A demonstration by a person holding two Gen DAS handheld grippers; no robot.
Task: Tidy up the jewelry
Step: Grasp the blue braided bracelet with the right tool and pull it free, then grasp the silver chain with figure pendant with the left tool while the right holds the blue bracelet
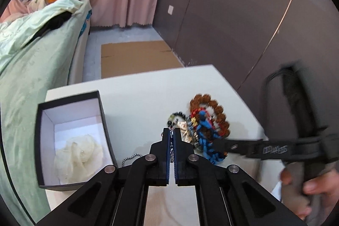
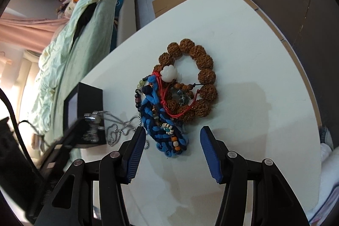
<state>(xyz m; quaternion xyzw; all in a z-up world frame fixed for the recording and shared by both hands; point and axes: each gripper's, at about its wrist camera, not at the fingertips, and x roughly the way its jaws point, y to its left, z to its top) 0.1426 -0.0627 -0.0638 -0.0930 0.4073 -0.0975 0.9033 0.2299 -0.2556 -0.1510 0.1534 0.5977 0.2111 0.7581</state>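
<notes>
Black box (image 1: pixel 72 141) beside jewelry pile (image 2: pixel 175 94)

My left tool (image 1: pixel 171 135) is clamped on a silver chain (image 1: pixel 131 157), between the black box (image 1: pixel 74 141) and the bracelet heap (image 1: pixel 203 126) on the surface (image 1: pixel 137 94).

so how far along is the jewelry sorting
Barely started. The black box holds only a pale fabric pouch. In hand: the left gripper is shut on a silver chain, which trails on the table. Left: the heap of brown bead bracelet and blue braided cord, under the open right gripper.
</notes>
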